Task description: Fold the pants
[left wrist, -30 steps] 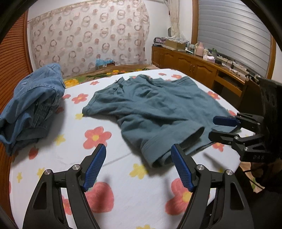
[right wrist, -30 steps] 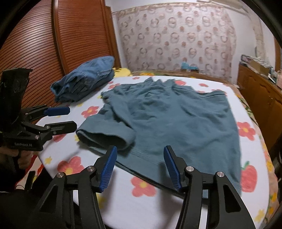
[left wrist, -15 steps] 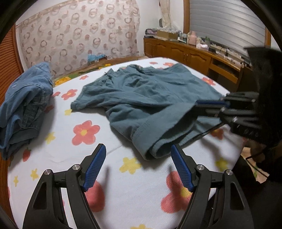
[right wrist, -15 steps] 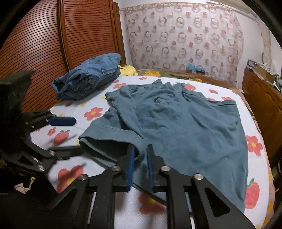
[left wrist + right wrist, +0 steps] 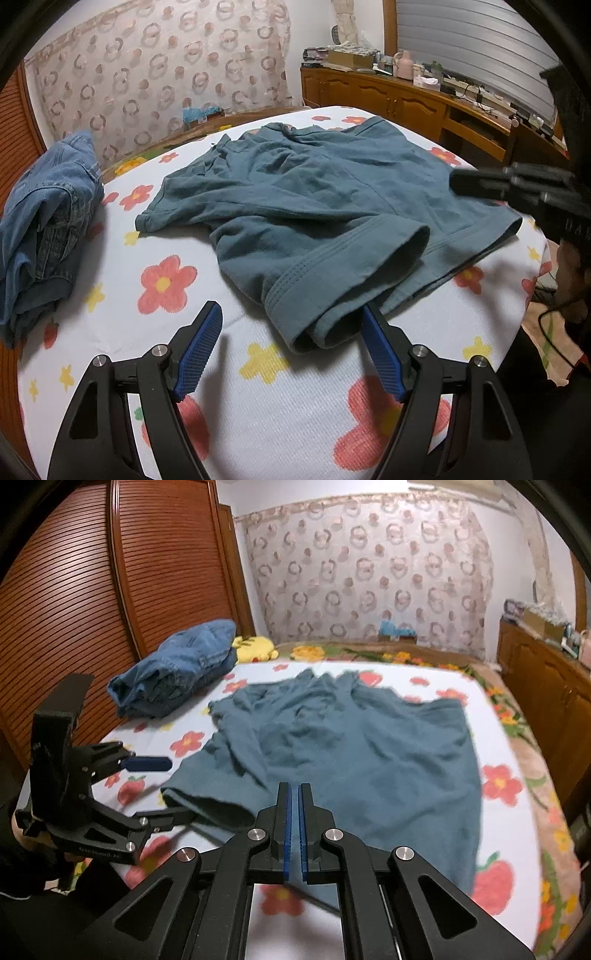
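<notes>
Teal-blue shorts (image 5: 325, 206) lie spread on a flowered bedsheet (image 5: 162, 288), one leg opening near me; they also show in the right wrist view (image 5: 354, 746). My left gripper (image 5: 291, 343) is open, its right finger at the rim of that leg opening. My right gripper (image 5: 294, 801) has its blue pads pressed together above the shorts' near edge, with no cloth visible between them. The right gripper also shows at the right edge of the left wrist view (image 5: 480, 184).
A heap of blue denim (image 5: 40, 225) lies on the bed's left side, near a slatted wooden wardrobe (image 5: 110, 590). A wooden sideboard (image 5: 424, 107) with clutter stands along the right. A yellow plush toy (image 5: 255, 648) sits behind the denim.
My right gripper has closed from wide open and lifted over the shorts. My left gripper has moved in toward the near leg opening and stayed open.
</notes>
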The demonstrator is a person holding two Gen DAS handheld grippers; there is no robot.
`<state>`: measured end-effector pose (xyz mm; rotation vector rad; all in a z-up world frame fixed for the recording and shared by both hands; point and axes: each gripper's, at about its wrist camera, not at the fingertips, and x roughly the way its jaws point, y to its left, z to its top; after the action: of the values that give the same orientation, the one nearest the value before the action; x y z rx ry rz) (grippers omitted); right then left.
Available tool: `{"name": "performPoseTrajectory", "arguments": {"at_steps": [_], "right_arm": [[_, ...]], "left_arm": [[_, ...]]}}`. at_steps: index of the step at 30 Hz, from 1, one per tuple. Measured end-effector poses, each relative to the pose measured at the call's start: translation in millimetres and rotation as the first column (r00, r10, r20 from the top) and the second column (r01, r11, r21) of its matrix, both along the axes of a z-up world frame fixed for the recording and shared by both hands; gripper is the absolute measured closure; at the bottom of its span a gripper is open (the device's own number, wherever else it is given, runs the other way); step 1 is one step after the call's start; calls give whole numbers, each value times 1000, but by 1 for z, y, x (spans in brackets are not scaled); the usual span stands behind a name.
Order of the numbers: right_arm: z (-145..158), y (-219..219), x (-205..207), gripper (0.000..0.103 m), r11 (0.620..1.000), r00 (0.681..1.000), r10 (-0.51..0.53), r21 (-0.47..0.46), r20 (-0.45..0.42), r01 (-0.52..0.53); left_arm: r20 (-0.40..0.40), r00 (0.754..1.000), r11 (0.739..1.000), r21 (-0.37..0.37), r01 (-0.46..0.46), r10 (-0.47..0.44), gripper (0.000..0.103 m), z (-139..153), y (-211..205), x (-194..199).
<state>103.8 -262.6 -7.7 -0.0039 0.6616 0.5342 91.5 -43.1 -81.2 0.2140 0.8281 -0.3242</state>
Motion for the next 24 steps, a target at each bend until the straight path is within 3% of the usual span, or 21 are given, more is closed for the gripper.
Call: {"name": "performPoseTrajectory", "arguments": {"at_steps": [3, 5, 6, 13, 15, 16, 19, 24], "right_arm": [[-6, 10, -2, 89, 1000, 1000, 14, -11, -13, -14], [-10, 16, -5, 74, 999, 999, 30, -12, -20, -30], [-10, 18, -6, 71, 999, 999, 32, -16, -21, -32], [-20, 25, 17, 69, 996, 997, 38, -75, -61, -42], [-21, 29, 22, 72, 996, 997, 40, -78, -62, -45], [-20, 30, 24, 88, 996, 997, 46, -72, -56, -50], [-13, 29, 25, 98, 996, 998, 54, -71, -25, -56], [8, 9, 15, 99, 999, 999, 13, -31, 47, -11]], "left_arm": [[-5, 1000, 1000, 2, -7, 7, 26, -1, 1, 1], [-5, 1000, 1000, 0, -12, 12, 26, -2, 3, 2], [-5, 1000, 1000, -2, -15, 15, 26, -1, 4, 2], [-6, 1000, 1000, -12, -24, 24, 26, -2, 8, 5], [-4, 1000, 1000, -11, -24, 24, 26, -2, 8, 5], [-3, 1000, 1000, -12, -24, 24, 26, -2, 8, 5], [2, 1000, 1000, -13, -22, 22, 26, 0, 7, 4], [19, 1000, 1000, -14, -5, 5, 26, 7, 2, -1]]}}
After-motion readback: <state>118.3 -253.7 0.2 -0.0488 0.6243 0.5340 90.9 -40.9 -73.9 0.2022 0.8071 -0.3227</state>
